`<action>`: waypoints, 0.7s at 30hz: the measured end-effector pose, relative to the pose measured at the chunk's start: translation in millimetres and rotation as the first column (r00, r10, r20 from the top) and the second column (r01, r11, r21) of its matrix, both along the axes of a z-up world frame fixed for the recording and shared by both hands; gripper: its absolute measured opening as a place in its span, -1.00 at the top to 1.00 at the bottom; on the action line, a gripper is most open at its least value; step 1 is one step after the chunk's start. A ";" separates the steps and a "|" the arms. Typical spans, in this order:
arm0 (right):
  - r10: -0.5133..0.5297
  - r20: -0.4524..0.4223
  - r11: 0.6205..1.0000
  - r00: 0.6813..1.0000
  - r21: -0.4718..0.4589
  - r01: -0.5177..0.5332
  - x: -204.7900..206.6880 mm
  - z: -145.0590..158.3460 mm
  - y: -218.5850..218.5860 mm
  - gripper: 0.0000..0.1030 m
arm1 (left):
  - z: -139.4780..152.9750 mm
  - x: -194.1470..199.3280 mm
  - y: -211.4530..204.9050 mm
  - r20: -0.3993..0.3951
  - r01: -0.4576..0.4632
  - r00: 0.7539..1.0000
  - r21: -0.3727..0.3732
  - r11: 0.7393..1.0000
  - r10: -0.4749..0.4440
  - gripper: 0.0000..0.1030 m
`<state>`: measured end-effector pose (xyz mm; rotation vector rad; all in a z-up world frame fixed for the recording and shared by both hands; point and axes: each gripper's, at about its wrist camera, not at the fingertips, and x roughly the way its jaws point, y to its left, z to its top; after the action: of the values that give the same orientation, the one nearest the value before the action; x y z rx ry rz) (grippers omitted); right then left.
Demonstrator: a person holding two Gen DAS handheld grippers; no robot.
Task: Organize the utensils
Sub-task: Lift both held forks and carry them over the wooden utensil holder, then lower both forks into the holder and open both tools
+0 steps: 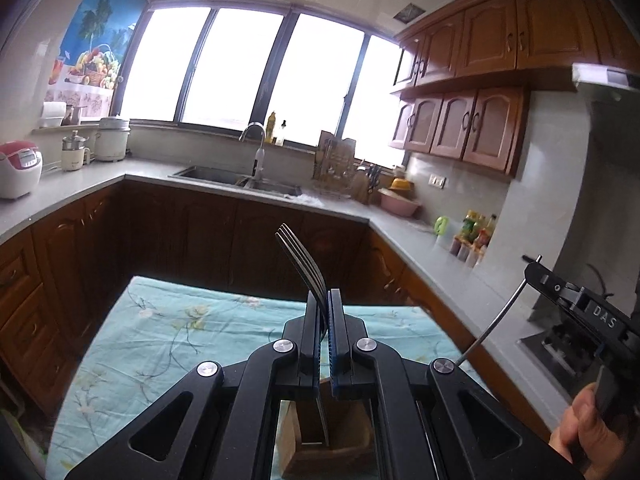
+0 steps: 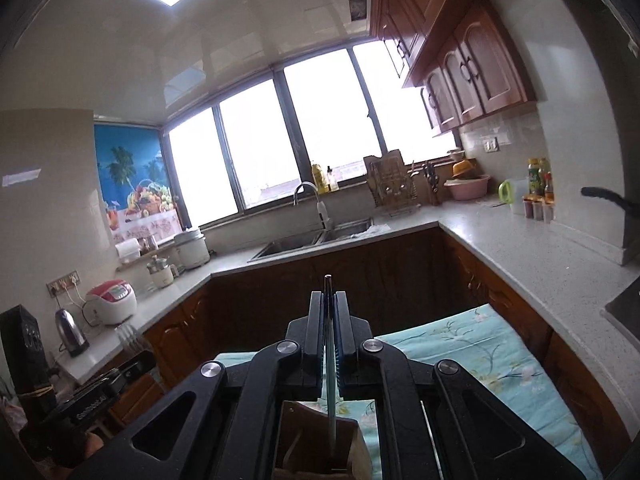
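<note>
Your left gripper (image 1: 323,300) is clenched on the fork (image 1: 301,258), tines up, its handle reaching down into the wooden holder (image 1: 320,456) on the bench (image 1: 160,344). Your right gripper (image 2: 329,304) grasps a thin utensil (image 2: 328,292) above the same holder. Keep both upright, lower straight into separate slots, then release.

Left gripper (image 1: 325,304): your frame's matte black, silver round screws, blue-ribbed fingers (image 1: 335,336).
Right gripper (image 2: 330,308): same black linkage, blue pads, white "DAS" lettering.
Right hand (image 1: 576,424): bare skin.
</note>
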<state>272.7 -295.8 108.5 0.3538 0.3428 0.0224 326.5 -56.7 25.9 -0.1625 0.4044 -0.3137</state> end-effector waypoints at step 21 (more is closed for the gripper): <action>0.045 -0.161 0.996 0.986 0.080 -0.032 31.1 -98.8 -4.2 0.91 | -53.8 68.5 -14.0 -0.127 0.009 0.992 0.053 0.999 -0.002 0.94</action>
<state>303.8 -299.9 9.7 0.4270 0.5114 0.0450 394.9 -70.8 -27.9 -0.1298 0.5390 -0.2983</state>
